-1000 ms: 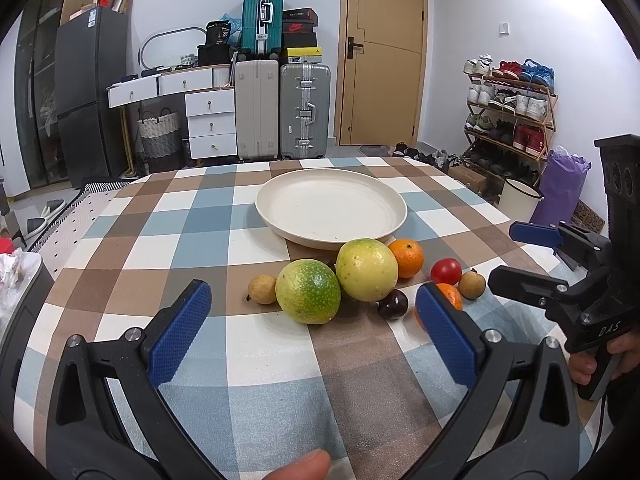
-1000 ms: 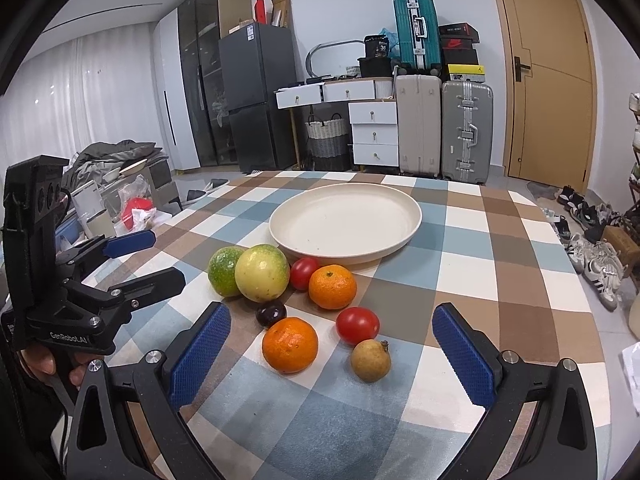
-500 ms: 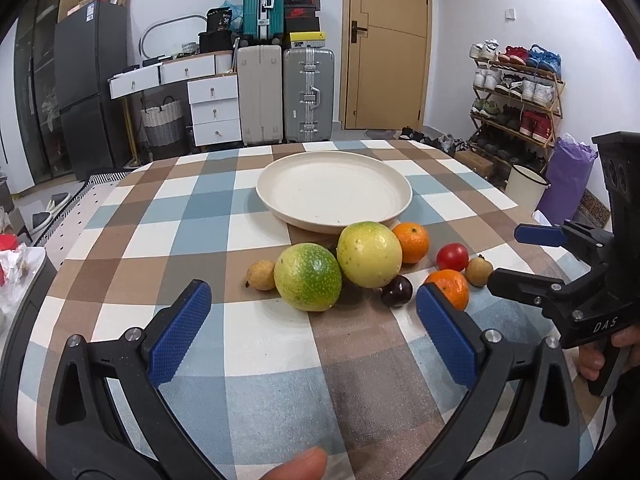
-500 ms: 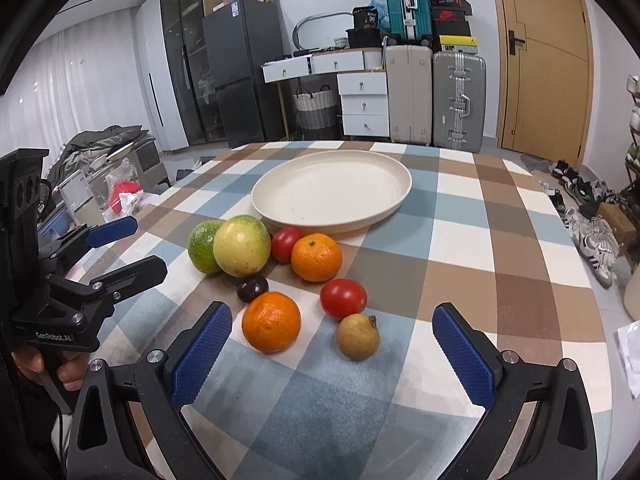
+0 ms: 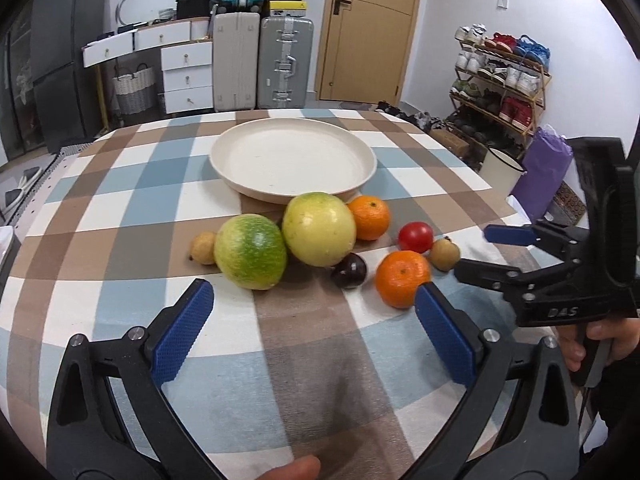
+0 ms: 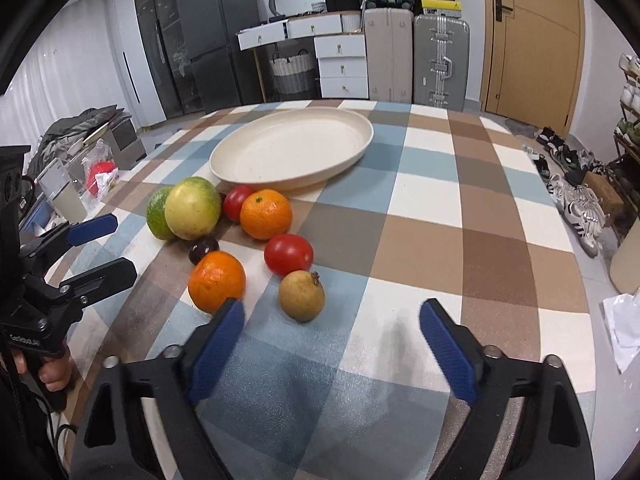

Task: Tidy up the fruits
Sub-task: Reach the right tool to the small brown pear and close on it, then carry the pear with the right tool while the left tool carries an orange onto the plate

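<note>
Fruits: loose cluster on the checked tablecloth [image 6: 432,208], in front of the empty cream plate [image 6: 256,178].
Nearest target: small brown fruit [image 6: 301,296], just ahead of the right gripper [image 6: 332,330], slightly toward its left pad.
Axis: almost round; stem points up and away from the gripper.
Right gripper: jaws closing, nothing between them yet.
Left gripper [image 5: 314,326]: spread wide, empty, short of the green fruit [image 5: 250,251].
Nearer hand: right, I judge.

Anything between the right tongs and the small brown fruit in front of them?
No. In the right wrist view, only bare checked cloth separates the closing, empty right tongs from the brown fruit.
</note>
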A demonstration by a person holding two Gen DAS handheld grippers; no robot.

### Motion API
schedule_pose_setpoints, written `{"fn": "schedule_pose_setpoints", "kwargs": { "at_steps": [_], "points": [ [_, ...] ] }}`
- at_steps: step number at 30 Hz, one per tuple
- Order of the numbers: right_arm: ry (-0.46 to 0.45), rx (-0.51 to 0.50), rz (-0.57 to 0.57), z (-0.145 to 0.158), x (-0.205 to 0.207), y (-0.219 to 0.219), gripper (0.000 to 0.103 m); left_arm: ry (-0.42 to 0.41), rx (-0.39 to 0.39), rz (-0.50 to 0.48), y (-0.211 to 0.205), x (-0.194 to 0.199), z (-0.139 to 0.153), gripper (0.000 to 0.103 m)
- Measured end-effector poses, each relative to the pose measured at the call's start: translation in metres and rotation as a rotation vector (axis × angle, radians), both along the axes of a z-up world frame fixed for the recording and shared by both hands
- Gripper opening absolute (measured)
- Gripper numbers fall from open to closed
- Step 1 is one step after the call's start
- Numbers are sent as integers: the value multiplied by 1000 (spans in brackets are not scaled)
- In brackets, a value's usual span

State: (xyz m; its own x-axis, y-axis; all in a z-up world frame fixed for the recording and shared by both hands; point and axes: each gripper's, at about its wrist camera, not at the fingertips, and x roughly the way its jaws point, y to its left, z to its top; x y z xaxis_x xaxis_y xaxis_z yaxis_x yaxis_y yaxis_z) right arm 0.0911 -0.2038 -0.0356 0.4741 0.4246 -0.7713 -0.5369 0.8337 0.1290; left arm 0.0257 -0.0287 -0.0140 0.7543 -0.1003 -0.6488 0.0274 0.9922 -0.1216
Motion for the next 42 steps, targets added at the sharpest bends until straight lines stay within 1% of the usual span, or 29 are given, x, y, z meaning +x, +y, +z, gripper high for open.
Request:
{"fn": "schedule_pose_setpoints", "kwargs": {
  "at_steps": [2, 3, 5, 8, 11, 12, 13, 15, 16, 17, 18, 19, 20, 21, 23, 27, 30, 32, 33, 35, 37, 40, 42],
  "points": [
    [13, -10, 4, -4, 3, 2, 83, 5, -3, -24, -7, 2, 0, 95],
    [18, -13, 10, -5, 3, 4, 81, 11, -5, -43, -11, 3, 0, 94],
    [27, -20, 18, -8, 5, 8, 78, 23, -4, -70, -19, 6, -1, 87],
    [30, -38, 31, -12, 8, 13, 75, 41, 8, -111, -31, 11, -3, 79],
    [34, -51, 41, -14, 9, 16, 73, 48, 19, -131, -41, 15, -4, 76],
    [33, -48, 46, -13, 9, 17, 67, 47, 21, -139, -45, 16, -4, 74],
    [34, -46, 49, -13, 10, 17, 65, 47, 20, -148, -47, 16, -3, 71],
    [23, -62, 47, -14, 11, 18, 55, 55, 31, -165, -54, 18, -4, 68],
    [21, -67, 48, -13, 10, 18, 53, 58, 41, -172, -58, 20, -5, 65],
    [23, -63, 55, -12, 11, 17, 48, 60, 44, -180, -60, 20, -6, 64],
    [27, -55, 62, -12, 11, 16, 43, 63, 44, -191, -62, 21, -6, 64],
    [32, -46, 72, -12, 11, 16, 40, 65, 40, -200, -63, 22, -7, 63],
    [37, -36, 80, -12, 10, 15, 32, 67, 34, -207, -64, 22, -7, 60],
    [45, -25, 86, -11, 9, 14, 27, 72, 29, -219, -66, 23, -8, 58],
    [50, -8, 87, -11, 7, 11, 27, 82, 28, -237, -69, 24, -10, 55],
    [48, 14, 68, -9, 1, 3, 27, 109, 36, -254, -74, 32, -14, 54],
    [52, 34, 47, -7, -1, -6, 27, 108, 62, -254, -76, 37, -14, 53],
    [56, 42, 40, -7, -1, -10, 27, 104, 70, -255, -76, 40, -12, 50],
    [55, 43, 37, -6, -1, -12, 27, 104, 85, -253, -77, 43, -12, 48],
    [51, 40, 33, -6, -2, -13, 27, 103, 121, -239, -79, 47, -11, 42],
    [49, 45, 30, -5, -2, -16, 27, 102, 144, -233, -79, 48, -11, 39],
    [48, 47, 23, -5, -3, -18, 27, 116, 186, -216, -80, 51, -15, 38],
    [46, 47, 20, -4, -3, -19, 27, 123, 171, -209, -76, 52, -17, 38]
  ]
}}
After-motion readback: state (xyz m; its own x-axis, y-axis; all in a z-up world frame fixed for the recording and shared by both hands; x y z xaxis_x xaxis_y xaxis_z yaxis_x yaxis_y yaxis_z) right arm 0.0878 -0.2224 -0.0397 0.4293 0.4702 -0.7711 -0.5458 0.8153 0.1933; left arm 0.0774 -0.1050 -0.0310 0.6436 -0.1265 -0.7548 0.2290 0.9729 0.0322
